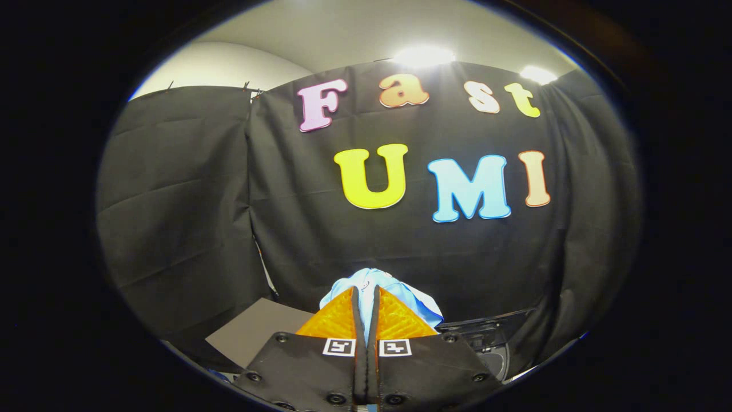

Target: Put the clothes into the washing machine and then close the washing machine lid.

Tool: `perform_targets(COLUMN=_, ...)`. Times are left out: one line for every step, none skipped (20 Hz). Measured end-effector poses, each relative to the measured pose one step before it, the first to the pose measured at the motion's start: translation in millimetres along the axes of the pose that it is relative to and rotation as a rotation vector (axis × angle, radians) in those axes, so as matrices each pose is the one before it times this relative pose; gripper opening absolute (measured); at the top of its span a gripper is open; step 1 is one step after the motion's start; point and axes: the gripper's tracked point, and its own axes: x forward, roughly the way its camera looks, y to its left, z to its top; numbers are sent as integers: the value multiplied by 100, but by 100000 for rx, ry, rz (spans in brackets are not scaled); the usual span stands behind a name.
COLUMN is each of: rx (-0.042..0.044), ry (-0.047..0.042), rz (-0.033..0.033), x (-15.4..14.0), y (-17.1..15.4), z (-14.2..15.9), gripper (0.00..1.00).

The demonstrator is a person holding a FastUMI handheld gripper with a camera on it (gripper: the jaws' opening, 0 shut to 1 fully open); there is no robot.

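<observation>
Black cloth wall [189, 200] hangs close ahead, open air before it. Gripper [366, 294] fingers nearly together, pinching a light-blue garment [400, 294] that bunches just beyond the tips, lifted. Washing machine [486, 340], dark, sits low beside the fingers, mostly cut off. Grey board [257, 335] on the other side, partly hidden.
</observation>
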Motion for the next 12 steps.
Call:
perform_targets(rx=-25, ry=492, rz=-1360, x=-234, y=-1393, z=-176, gripper=1)
perform_targets(rx=168, ry=-2, rz=-1614, x=-471, y=-1479, z=-25, gripper=1)
perform_targets(rx=657, ry=-114, rz=-1524, x=-213, y=-1460, z=-33, gripper=1)
perform_targets(rx=701, ry=25, rz=-1200, x=-237, y=-1215, z=-160, gripper=1)
perform_targets(rx=367, ry=92, rz=-1442, x=-199, y=-1470, z=-56, gripper=1)
perform_targets(rx=-29, ry=-30, rz=-1468, x=-216, y=-1364, z=-156, gripper=1)
perform_targets(rx=310, ry=-165, rz=-1098, x=-207, y=-1264, z=-3, gripper=1)
perform_targets(rx=612, ry=-189, rz=-925, x=-7, y=-1137, z=-186, gripper=1)
perform_targets(rx=662, ry=-29, rz=-820, x=-24, y=-1087, z=-143, gripper=1)
perform_targets(rx=476, ry=128, rz=-783, x=-115, y=-951, z=-285, gripper=1)
perform_targets(rx=402, ry=207, rz=-663, x=-98, y=-826, z=-207, gripper=1)
perform_targets(rx=659, ry=406, rz=-613, x=122, y=-895, z=-401, gripper=1)
